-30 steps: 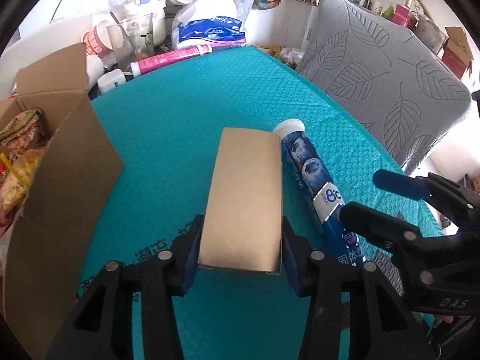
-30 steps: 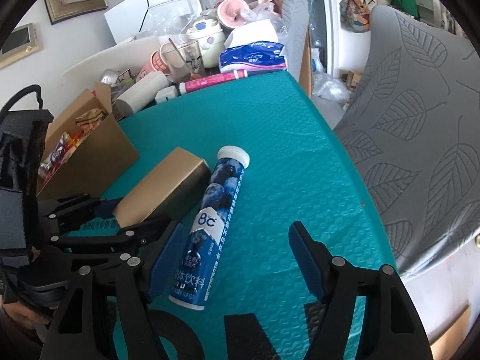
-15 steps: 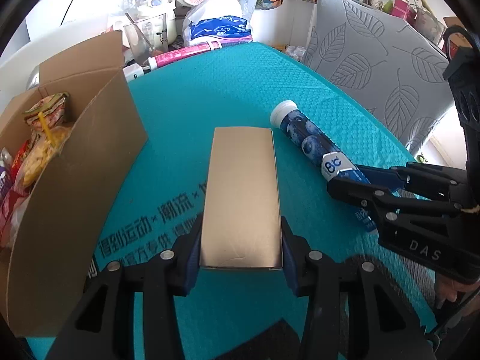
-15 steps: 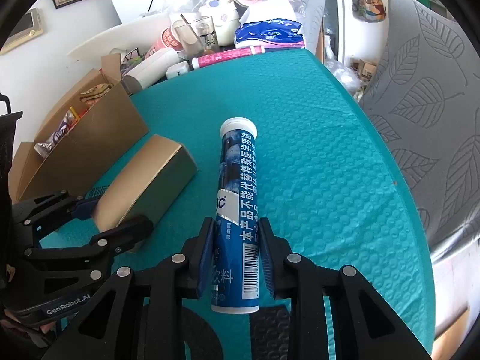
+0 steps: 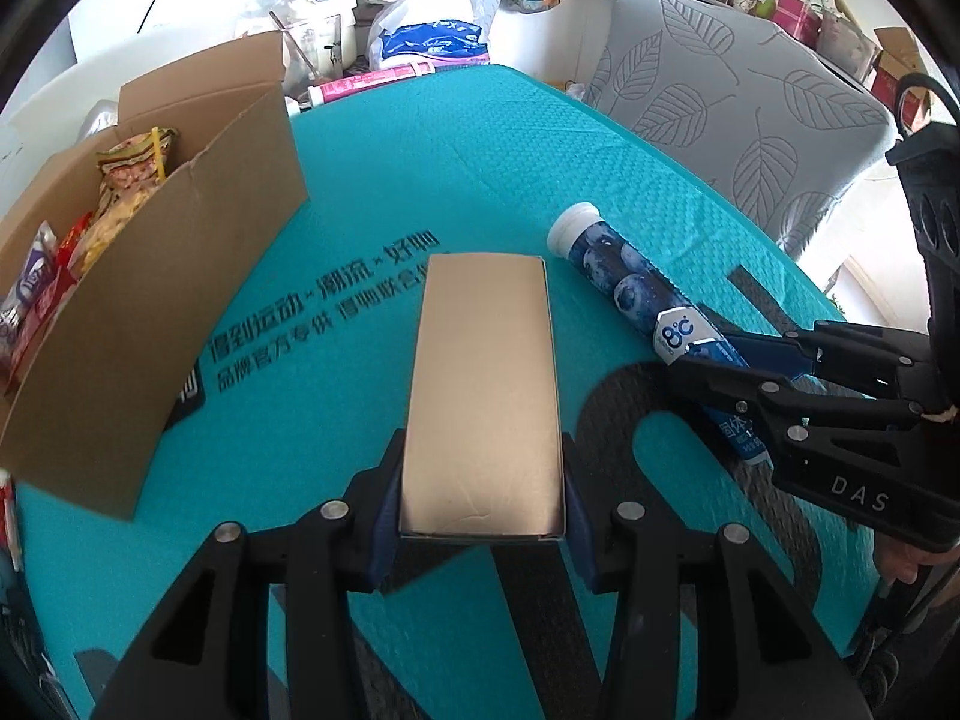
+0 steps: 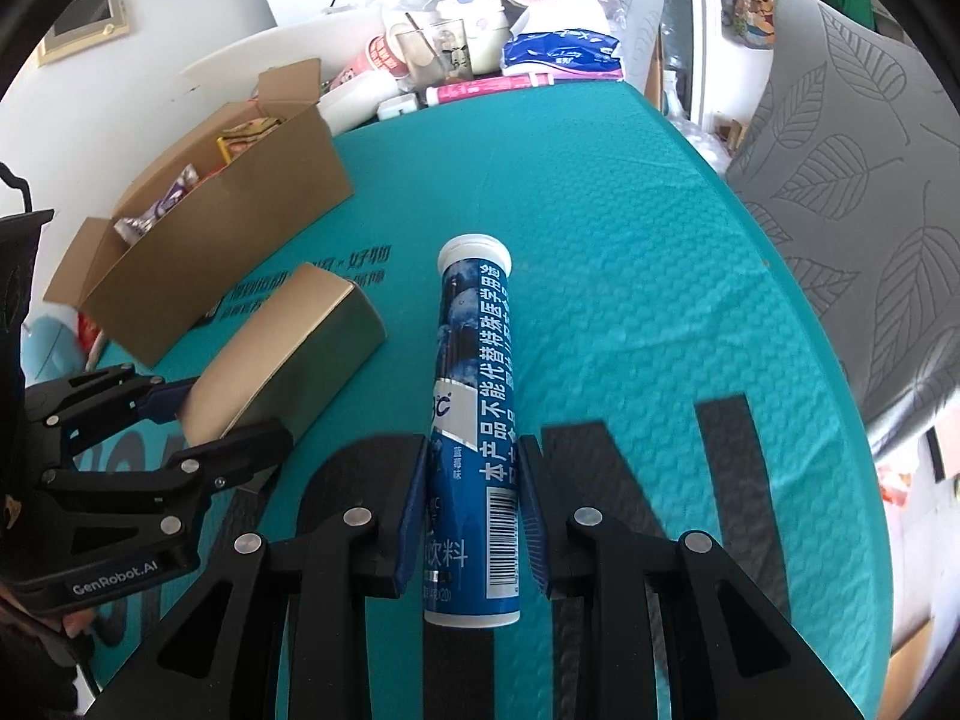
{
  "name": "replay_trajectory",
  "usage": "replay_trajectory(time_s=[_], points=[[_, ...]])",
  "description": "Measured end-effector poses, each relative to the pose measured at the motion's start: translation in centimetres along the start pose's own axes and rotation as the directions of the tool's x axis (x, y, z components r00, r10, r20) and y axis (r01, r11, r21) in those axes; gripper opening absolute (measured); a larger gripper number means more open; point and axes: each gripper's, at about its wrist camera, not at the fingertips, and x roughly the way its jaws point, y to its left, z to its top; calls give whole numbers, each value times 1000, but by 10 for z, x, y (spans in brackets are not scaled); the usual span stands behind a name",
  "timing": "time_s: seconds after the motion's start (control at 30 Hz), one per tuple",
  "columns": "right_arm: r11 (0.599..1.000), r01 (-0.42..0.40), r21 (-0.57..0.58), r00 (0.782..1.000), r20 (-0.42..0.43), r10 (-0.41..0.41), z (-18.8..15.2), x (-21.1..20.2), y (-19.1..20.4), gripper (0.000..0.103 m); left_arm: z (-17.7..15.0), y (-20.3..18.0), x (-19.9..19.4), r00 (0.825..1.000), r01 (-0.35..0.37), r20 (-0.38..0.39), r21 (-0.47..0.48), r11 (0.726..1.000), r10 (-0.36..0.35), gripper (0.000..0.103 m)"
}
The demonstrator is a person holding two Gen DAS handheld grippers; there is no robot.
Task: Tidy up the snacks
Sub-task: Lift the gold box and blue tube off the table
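1. Right now my left gripper [image 5: 480,516] is clamped on the gold box [image 5: 486,384], held just beside the open cardboard carton [image 5: 150,324]; it looks light and crushable, so I grip its flat sides.
2. My right gripper [image 6: 471,516] grasps the blue tube [image 6: 474,396], farther from the carton. Stiff, round and slick, it could roll, so I take it low on the barrel.

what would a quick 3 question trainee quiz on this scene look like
1. True or false: the left gripper is shut on the gold box.
2. What does the right gripper hold? A) pink tube B) blue tube C) glass cup
3. Which container already has snack packets in it?

Key:
1. True.
2. B, the blue tube, gripped near its base with the white cap pointing away.
3. The open cardboard box on the teal mat, on the gold box's left in the left wrist view.
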Motion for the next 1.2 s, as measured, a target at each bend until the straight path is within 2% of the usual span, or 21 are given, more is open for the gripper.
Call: replay_trajectory(time_s=[0.27,0.5,0.53,0.57,0.67,0.77,1.0,1.07,1.1,1.13,1.2], points=[[999,-23,-35,999,-24,22,-35,-21,8,28,-28,-14,-17,999,24,-24,15,1000,-24,44],[996,-64,-55,996,-58,61,-51,-31,11,28,-33,-20,-14,999,19,-40,36,999,-18,45],[996,-64,-57,997,-57,61,-51,-31,11,29,-33,-19,-10,999,20,-51,33,999,-19,47],[996,-62,-59,997,-57,59,-51,-30,11,33,-32,-20,-10,999,19,-30,34,999,-18,47],[997,-54,-58,998,-39,51,-48,-27,12,45,-28,-22,-5,999,6,-33,43,999,-4,48],[997,-30,-72,999,-28,28,-44,-23,16,48,-24,-21,-2,1000,5,-29,37,999,-3,52],[990,43,-133,999,11,-42,-46,-19,20,48,-21,-22,1,1000,-7,-12,26,1000,7,58],[988,64,-137,998,21,-62,-46,-18,21,39,-22,-21,1,1000,-8,5,17,1000,8,58],[988,74,-138,997,24,-72,-46,-18,20,35,-23,-21,0,1000,-14,12,19,1000,14,56],[987,87,-138,996,26,-84,-46,-18,20,29,-23,-22,0,999,-25,22,27,999,24,46],[988,83,-127,996,27,-80,-45,-19,16,28,-22,-23,-1,999,-26,27,26,999,26,43]])
